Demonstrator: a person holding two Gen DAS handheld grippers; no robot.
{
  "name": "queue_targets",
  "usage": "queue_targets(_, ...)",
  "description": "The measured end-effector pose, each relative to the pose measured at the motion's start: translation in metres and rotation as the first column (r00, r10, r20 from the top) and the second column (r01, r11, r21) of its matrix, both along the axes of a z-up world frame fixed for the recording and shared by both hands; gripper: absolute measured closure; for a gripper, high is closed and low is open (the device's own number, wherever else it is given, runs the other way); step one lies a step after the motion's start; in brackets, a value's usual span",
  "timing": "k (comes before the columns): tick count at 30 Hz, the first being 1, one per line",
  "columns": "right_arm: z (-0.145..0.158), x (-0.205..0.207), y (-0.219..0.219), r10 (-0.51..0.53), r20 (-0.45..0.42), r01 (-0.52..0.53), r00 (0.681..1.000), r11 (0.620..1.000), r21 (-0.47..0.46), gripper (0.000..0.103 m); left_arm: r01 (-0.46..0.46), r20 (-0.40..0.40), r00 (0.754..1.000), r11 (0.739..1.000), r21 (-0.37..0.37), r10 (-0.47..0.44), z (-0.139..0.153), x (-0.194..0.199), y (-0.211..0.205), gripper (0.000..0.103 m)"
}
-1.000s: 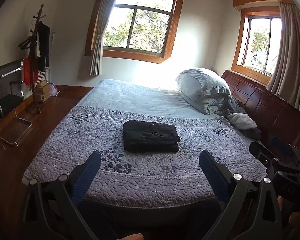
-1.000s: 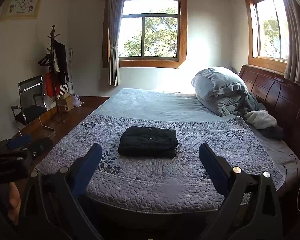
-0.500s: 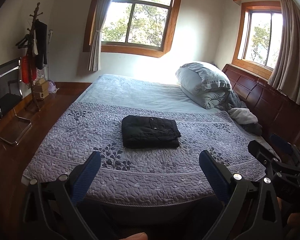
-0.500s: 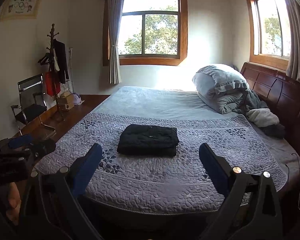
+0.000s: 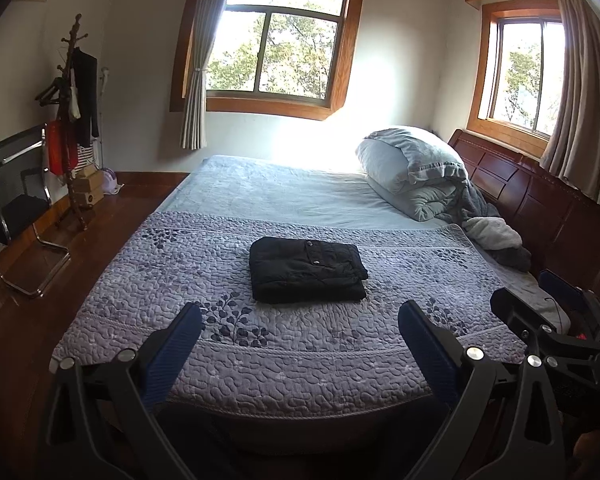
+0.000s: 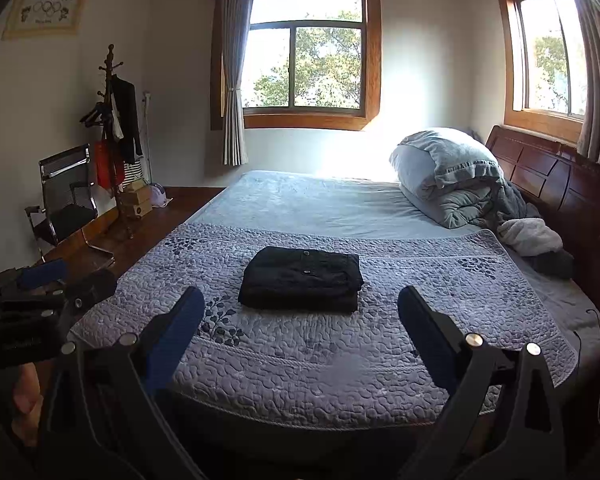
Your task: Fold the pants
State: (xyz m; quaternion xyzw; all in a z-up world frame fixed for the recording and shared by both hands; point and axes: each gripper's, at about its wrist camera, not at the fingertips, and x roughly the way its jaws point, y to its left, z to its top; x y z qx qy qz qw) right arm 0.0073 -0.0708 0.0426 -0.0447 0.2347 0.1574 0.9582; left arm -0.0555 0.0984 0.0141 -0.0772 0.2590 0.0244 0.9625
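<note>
Quilted bedding (image 5: 300, 356) was seen beneath the folded black pants (image 5: 306, 276), well ahead of the left gripper (image 5: 300, 332) and right gripper (image 6: 302, 320), both spread wide and empty; soft, limp cloth, judged best pinched at an edge.

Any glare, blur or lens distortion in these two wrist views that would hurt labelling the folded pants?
Left wrist view: sunlight blows out the wall below the window; fisheye bows its frame; the pants are sharp but so dark their folds barely read. Right wrist view: same glare beside the window, black corner vignetting, pants in focus, little surface detail.
</note>
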Motion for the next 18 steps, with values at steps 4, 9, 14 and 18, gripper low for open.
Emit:
queue_targets(4, -0.0007, 0.0007, -0.0022, -0.01, 0.002, 0.01, 1.0, 1.0, 0.001, 0.006, -0.005, 0.003, 1.0, 1.0, 0.009, 0.005, 0.0005, 0.001, -0.0026, 0.004)
queue_targets(9, -0.0021, 0.0018, -0.0047, -0.019, -0.002, 0.019, 1.0, 1.0, 0.004, 0.006, 0.002, -0.005, 1.0, 1.0, 0.024, -0.002, -0.0011, 0.0019, -0.0052, 0.004)
queue_targets(14, -0.0032, 0.0057, -0.0073, -0.028, -0.009, 0.028, 1.0, 1.0, 0.006, 0.006, -0.024, -0.018, 1.0, 0.999, 0.034, 0.024, -0.0002, 0.0017, -0.0021, 0.004)
queue_targets(18, -0.0034, 0.0078, -0.0085, -0.036, -0.011, 0.036, 0.999, 0.999, 0.008, 0.006, -0.028, -0.023, 0.999, 0.999, 0.026, 0.029, -0.0009, 0.0018, -0.0006, 0.004)
